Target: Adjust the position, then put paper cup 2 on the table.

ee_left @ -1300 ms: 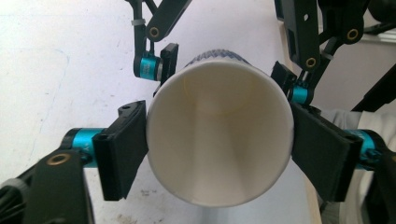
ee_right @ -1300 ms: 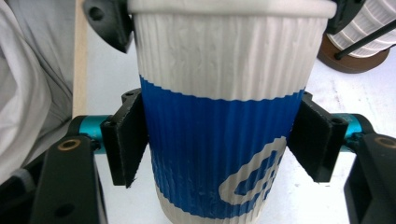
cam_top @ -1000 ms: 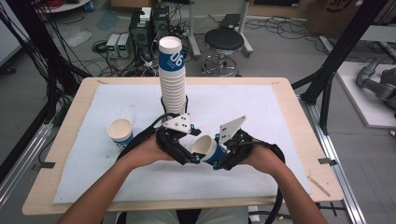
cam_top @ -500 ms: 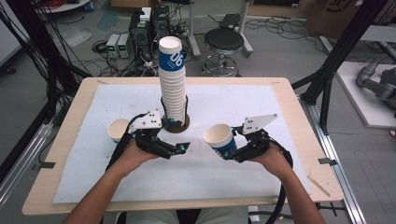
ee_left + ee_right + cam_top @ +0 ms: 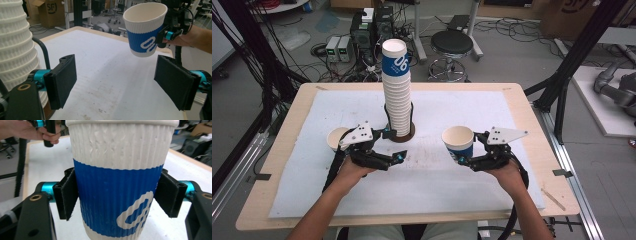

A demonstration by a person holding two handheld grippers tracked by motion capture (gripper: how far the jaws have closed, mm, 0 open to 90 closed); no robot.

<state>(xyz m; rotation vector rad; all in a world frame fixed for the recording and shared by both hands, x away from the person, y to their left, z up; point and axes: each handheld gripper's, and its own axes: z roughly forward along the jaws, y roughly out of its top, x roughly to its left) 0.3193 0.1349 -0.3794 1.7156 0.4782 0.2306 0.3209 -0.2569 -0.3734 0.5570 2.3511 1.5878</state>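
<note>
While the right gripper (image 5: 460, 158) holds the blue-and-white paper cup (image 5: 458, 142) upright between its jaws, above the bench (image 5: 522, 107) toward its right edge, the left gripper (image 5: 403, 157) has its jaws wide with nothing inside. This gripper hovers near the tall cup stack (image 5: 396, 90), with another cup (image 5: 334, 138) beside it toward the left edge.

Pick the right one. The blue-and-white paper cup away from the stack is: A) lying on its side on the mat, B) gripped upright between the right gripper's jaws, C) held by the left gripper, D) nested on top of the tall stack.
B: the cup stands upright with the right gripper's pads against its sides, while the left gripper stands open.
</note>
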